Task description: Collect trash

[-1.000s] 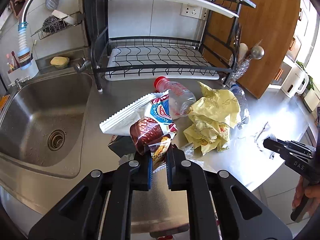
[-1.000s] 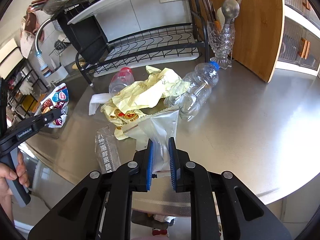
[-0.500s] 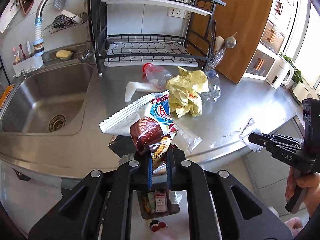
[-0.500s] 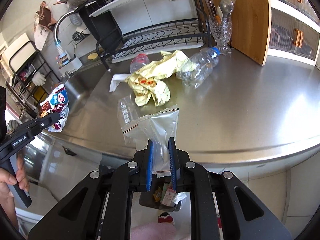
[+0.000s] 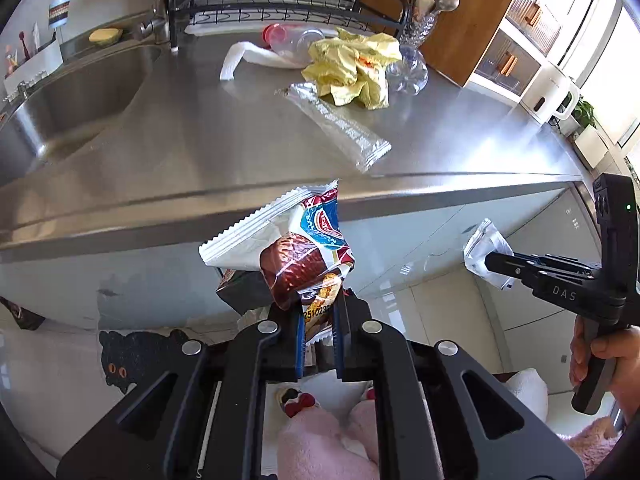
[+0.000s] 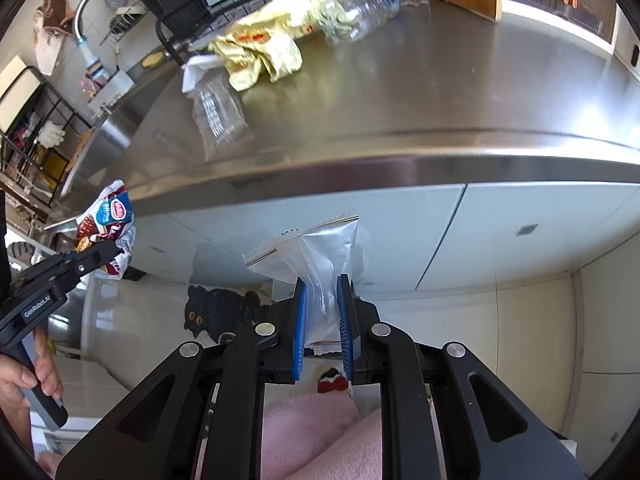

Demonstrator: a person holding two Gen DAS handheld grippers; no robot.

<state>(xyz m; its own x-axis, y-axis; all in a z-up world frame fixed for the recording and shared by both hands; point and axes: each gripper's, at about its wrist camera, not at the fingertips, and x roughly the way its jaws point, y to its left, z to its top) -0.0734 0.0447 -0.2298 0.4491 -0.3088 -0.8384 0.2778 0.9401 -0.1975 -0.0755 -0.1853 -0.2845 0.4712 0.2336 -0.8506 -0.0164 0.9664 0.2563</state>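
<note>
My left gripper (image 5: 318, 312) is shut on a red, white and blue snack wrapper (image 5: 296, 248), held below the steel counter's front edge (image 5: 280, 200). A clear zip bag (image 6: 320, 256) is pinched in my right gripper (image 6: 322, 300), also in front of the cabinet. Each gripper shows in the other's view: the right one (image 5: 496, 264) with its bag at the far right, the left one (image 6: 100, 252) with its wrapper at the far left. On the counter lie a clear plastic sleeve (image 5: 340, 124), crumpled yellow paper (image 5: 352, 68), a white paper strip (image 5: 248, 58) and two clear bottles (image 5: 296, 38) (image 6: 360, 8).
A sink (image 5: 76, 96) is set in the counter's left part, with a dish rack (image 5: 280, 4) behind the trash. A wooden board (image 5: 472, 12) leans at the back right. White cabinet doors (image 6: 480, 232) stand below the counter. A black cat mat (image 6: 220, 312) lies on the floor.
Both grippers have drawn back off the counter and sunk below its front edge, each keeping its piece of trash. The views now look down at the cabinet fronts and floor.
</note>
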